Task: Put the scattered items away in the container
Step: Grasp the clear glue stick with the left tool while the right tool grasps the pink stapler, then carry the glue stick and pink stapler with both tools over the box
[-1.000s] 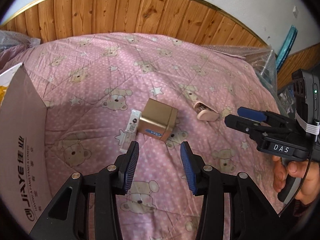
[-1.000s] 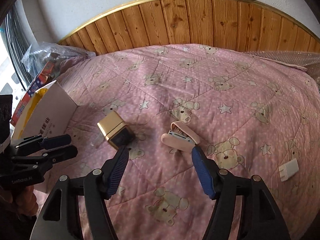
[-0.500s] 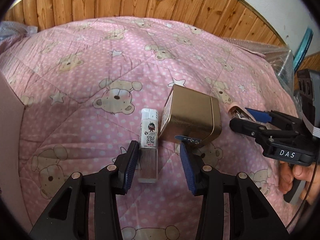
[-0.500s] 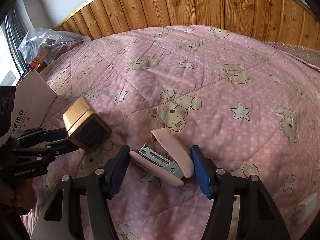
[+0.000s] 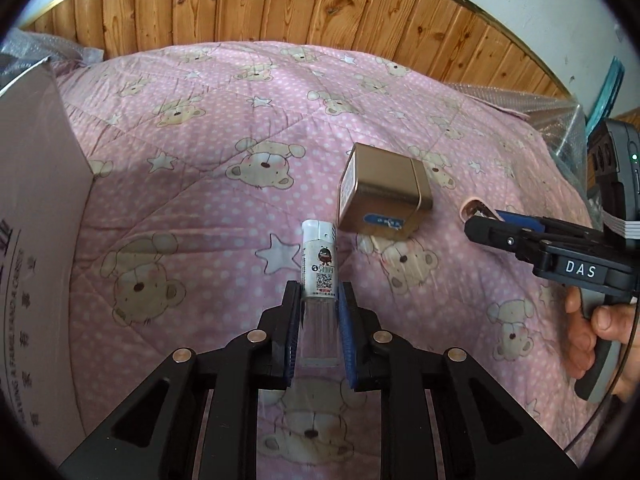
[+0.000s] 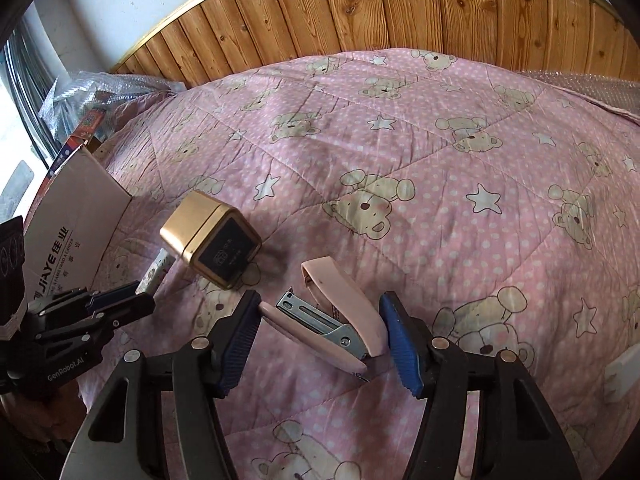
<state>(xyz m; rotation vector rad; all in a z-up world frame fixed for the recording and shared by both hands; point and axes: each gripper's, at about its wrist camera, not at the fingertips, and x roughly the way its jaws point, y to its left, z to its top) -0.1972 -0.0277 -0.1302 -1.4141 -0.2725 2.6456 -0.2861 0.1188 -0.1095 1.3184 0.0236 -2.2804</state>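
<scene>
My left gripper (image 5: 319,300) is shut on a white and clear lighter (image 5: 319,264), which points away from me over the pink quilt. A gold tin box (image 5: 384,192) lies just beyond it; it also shows in the right wrist view (image 6: 210,234). My right gripper (image 6: 320,312) is open, its fingers on either side of a pink stapler (image 6: 332,316) that lies open on the quilt. In the left wrist view only the stapler's tip (image 5: 474,208) shows past the right gripper (image 5: 504,224). The cardboard box (image 5: 36,200) stands at the left.
A white adapter (image 6: 624,368) lies on the quilt at the far right. Bubble wrap and boxes (image 6: 88,108) sit at the back left by the wooden headboard (image 6: 400,12). More bubble wrap (image 5: 532,108) lies at the bed's right edge.
My left gripper has closed on the lighter. My right gripper has moved forward and down so that its fingers flank the stapler.
</scene>
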